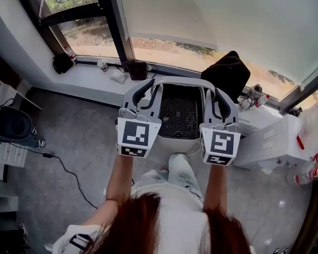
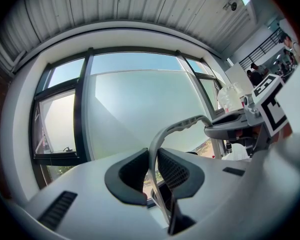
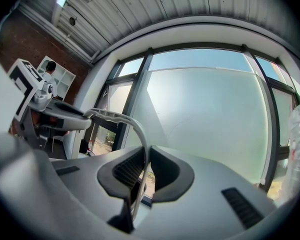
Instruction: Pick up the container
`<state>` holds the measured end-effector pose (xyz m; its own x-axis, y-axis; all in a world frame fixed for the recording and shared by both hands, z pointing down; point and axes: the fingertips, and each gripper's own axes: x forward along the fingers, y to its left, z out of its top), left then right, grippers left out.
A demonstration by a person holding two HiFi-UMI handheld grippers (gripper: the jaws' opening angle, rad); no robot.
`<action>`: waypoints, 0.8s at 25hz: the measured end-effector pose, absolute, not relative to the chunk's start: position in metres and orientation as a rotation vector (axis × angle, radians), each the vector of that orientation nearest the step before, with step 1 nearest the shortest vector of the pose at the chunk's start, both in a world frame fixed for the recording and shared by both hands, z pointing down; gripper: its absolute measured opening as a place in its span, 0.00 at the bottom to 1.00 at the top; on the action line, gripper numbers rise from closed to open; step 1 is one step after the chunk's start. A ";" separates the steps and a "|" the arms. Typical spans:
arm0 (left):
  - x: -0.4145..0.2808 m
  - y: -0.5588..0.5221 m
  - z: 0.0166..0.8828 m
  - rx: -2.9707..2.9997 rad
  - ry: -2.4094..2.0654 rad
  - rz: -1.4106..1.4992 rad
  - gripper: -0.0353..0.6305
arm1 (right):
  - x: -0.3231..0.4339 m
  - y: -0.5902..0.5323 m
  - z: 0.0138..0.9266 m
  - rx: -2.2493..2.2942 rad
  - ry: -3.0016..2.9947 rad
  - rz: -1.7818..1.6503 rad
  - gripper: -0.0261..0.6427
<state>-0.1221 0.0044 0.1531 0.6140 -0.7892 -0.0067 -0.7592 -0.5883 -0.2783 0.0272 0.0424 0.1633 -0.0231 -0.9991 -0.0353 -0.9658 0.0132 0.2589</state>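
Observation:
The container (image 1: 176,135) is a white tub with a dark mesh inside (image 1: 179,115) and a grey arched handle (image 1: 176,80). It hangs in front of me, above the floor near the window. My left gripper (image 1: 144,93) is shut on the handle's left end, and my right gripper (image 1: 218,102) is shut on its right end. In the left gripper view the ribbed handle (image 2: 182,126) runs between the dark pads (image 2: 131,176) of the left gripper (image 2: 153,171). The right gripper view shows the handle (image 3: 132,125) pinched in the right gripper (image 3: 144,171).
A windowsill (image 1: 90,78) runs behind the container, with a cup (image 1: 102,64) and small items on it. A black bag (image 1: 229,73) sits to the right. A white box (image 1: 278,141) stands at the right. A cable (image 1: 66,169) lies across the grey floor.

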 end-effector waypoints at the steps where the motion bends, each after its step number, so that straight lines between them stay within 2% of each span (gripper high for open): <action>1: -0.123 0.006 0.153 -2.587 1.268 -0.169 0.16 | 0.027 0.045 0.163 2.079 -2.118 -0.317 0.12; 20: -0.082 0.024 0.132 -2.550 1.344 -0.147 0.16 | 0.066 0.063 0.140 2.035 -2.152 -0.363 0.12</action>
<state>-0.0823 0.0239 0.1321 0.5685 -0.8222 -0.0290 -0.7965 -0.5412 -0.2698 0.0656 0.0630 0.1401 -0.0631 -0.9967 -0.0518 -0.9586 0.0461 0.2810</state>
